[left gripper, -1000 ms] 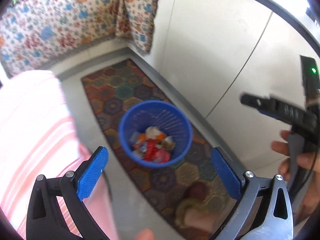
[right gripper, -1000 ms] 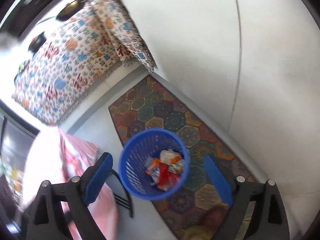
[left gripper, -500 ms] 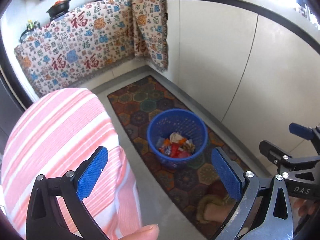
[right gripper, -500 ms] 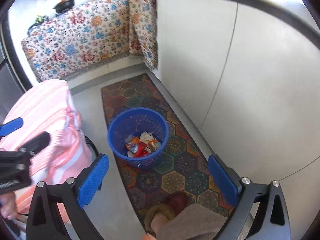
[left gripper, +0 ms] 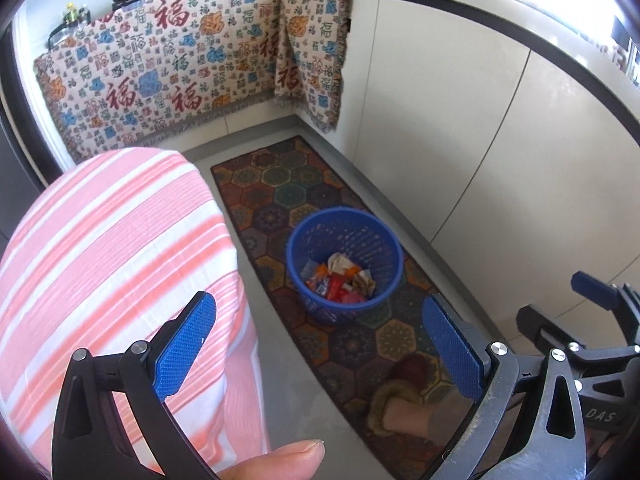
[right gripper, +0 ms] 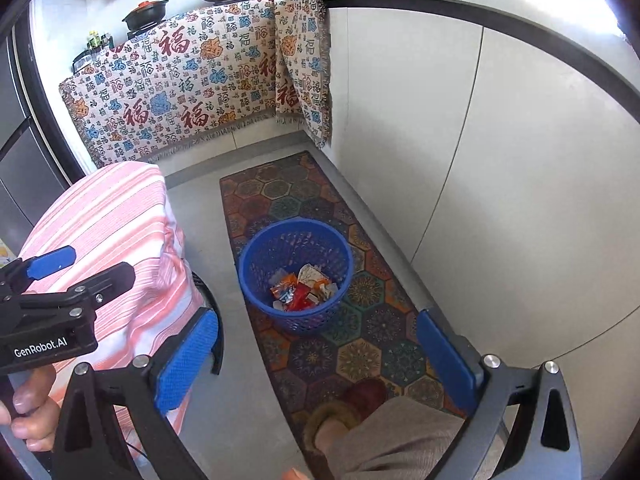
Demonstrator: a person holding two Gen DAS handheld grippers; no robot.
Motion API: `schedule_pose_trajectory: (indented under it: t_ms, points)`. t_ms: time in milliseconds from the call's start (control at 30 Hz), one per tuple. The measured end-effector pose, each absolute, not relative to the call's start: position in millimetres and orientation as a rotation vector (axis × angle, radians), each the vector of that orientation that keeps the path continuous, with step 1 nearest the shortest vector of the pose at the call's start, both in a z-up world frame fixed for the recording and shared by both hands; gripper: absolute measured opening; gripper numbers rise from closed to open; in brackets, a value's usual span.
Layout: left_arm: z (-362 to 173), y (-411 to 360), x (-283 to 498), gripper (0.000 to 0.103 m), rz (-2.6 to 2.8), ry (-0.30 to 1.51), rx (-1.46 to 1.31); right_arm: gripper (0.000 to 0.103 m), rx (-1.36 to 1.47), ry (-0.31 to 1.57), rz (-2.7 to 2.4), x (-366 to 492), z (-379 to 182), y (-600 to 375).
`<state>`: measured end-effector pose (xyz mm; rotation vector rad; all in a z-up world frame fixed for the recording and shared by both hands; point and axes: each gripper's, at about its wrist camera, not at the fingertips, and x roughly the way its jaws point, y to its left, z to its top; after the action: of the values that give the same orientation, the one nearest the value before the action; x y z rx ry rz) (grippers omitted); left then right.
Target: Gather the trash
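A blue mesh basket (left gripper: 297, 249) (right gripper: 249, 270) stands on the rug and holds several crumpled wrappers (left gripper: 340, 282) (right gripper: 302, 286), red, orange and white. My left gripper (left gripper: 320, 344) hangs open well above and short of the basket, with nothing between its blue pads. From the right wrist it shows at the left edge (right gripper: 76, 270). My right gripper (right gripper: 316, 356) is open wide and empty too, high over the rug on the near side of the basket. It appears at the right edge in the left wrist view (left gripper: 560, 304).
A hexagon-patterned rug (left gripper: 280, 184) (right gripper: 372, 344) runs along white cabinet doors (left gripper: 460, 140) (right gripper: 520, 180). A seat draped in pink striped cloth (left gripper: 112, 248) (right gripper: 112, 216) stands left of the basket. A person's slippered foot (left gripper: 400, 404) (right gripper: 340, 412) rests on the rug's near end. A printed cloth (right gripper: 192, 80) hangs below the stove.
Both grippers have risen and drawn back from the basket, which now looks smaller and farther away. The right wrist view has rolled level. Both grippers stay empty.
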<state>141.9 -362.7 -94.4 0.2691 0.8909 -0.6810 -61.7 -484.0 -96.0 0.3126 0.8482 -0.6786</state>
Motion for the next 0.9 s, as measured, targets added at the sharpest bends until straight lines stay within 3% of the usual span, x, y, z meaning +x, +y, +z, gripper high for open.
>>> schedule_pose_trajectory:
  t_ms: [900]
  points:
    - [-98.4,-358.3,145.1,0.102,-0.670,0.896,0.275,0.101,0.317,0.870,-0.668,-59.4,-103.5,-482.2]
